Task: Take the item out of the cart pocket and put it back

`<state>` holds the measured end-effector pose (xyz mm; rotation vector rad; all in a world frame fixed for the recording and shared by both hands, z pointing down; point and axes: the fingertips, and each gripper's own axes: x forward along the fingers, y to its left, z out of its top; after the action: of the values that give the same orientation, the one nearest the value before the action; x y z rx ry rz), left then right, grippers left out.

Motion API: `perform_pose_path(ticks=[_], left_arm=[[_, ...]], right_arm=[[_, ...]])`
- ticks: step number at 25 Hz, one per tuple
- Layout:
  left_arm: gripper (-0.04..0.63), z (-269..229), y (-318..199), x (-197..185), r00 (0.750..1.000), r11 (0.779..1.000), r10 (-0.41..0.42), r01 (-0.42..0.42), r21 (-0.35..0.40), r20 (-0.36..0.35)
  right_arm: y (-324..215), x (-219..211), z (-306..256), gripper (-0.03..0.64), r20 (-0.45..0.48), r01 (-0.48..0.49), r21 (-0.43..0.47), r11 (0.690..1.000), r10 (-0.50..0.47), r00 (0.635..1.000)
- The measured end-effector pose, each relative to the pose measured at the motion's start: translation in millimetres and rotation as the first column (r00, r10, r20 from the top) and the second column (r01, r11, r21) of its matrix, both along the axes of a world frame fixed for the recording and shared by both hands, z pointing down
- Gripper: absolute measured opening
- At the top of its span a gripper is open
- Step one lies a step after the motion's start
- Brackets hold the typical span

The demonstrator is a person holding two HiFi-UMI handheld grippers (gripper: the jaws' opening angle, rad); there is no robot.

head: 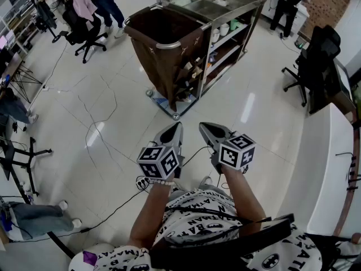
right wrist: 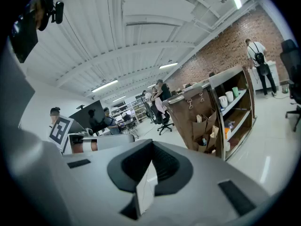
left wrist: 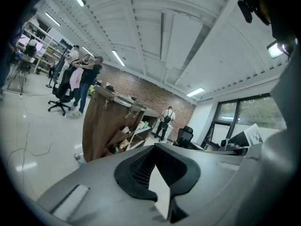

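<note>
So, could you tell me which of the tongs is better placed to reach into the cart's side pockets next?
Probably the right tongs: both are shut, empty and well short of the cart, but the pockets face its side, while the left tongs see them obliquely.

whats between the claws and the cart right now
Just bare shiny floor between the left claw, right claw and the cart, per the head view.
</note>
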<state>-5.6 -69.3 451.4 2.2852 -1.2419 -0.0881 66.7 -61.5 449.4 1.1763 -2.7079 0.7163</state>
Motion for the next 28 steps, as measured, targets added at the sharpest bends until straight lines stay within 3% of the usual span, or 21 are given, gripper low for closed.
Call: perform_pose_path(ticks=[8, 12, 15, 22, 28], left_arm=[[0.0, 4.8, -5.0, -13.2, 1.0, 1.0, -0.001, 0.001, -0.005, 0.005], [0.0, 7.3, 3.1, -27.4, 1.0, 1.0, 0.004, -0.004, -0.008, 0.002], [0.0, 15.0, 7.6, -33.4, 1.0, 1.0, 0.025, -0.024, -0.018, 0.008], [0.0, 30.2, 8.0, -32.9, 0.997, 0.996, 0.078, -0.077, -0.049, 0.018], [0.0, 25.0, -26.9, -24.0, 0.994, 0.994, 0.101, -0.1, -0.031, 0.035]], right_arm=[[-9.8, 1.0, 3.7, 0.003, -0.01, -0.054, 0.009, 0.998, 0.054, 0.998], [-9.4, 1.5, 5.3, 0.043, -0.052, -0.112, 0.026, 0.993, 0.113, 0.992], [-11.9, 3.0, 6.7, 0.199, -0.07, -0.158, 0.037, 0.987, 0.16, 0.985], [-20.9, 20.9, 17.0, 0.237, -0.082, -0.274, 0.038, 0.961, 0.276, 0.958], [-70.0, 34.3, 20.0, 0.256, -0.071, -0.306, 0.05, 0.951, 0.309, 0.948]])
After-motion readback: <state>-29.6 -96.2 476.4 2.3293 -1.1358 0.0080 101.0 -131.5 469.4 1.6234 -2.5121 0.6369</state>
